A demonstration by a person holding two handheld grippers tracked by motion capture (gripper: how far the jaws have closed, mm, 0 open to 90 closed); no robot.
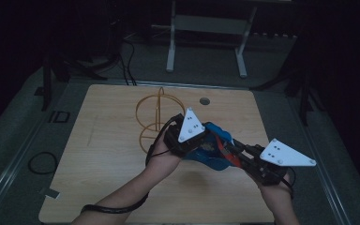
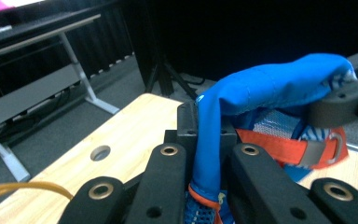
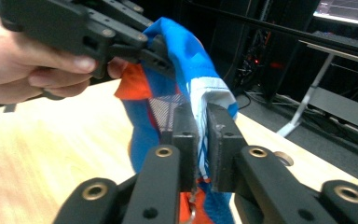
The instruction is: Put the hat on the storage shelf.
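A blue fabric bag (image 1: 214, 160) with a mesh panel and an orange strap (image 2: 279, 147) hangs above the wooden table (image 1: 108, 154), stretched between both grippers. My left gripper (image 1: 205, 139) is shut on one fold of the blue fabric (image 2: 270, 86), which runs up between its jaws (image 2: 208, 135). From the right, my right gripper (image 1: 228, 149) pinches the opposite white-trimmed edge (image 3: 186, 51) between its jaws (image 3: 203, 128). The left gripper (image 3: 158, 53) and its hand (image 3: 28, 60) appear close ahead in the right gripper view.
A yellow wire-ring stand (image 1: 157, 117) sits on the table just behind the left gripper. A round cable hole (image 1: 205, 101) is near the far edge. A white desk frame (image 1: 206, 28) stands beyond the table, and a cable loop (image 1: 42, 162) lies on the floor at left.
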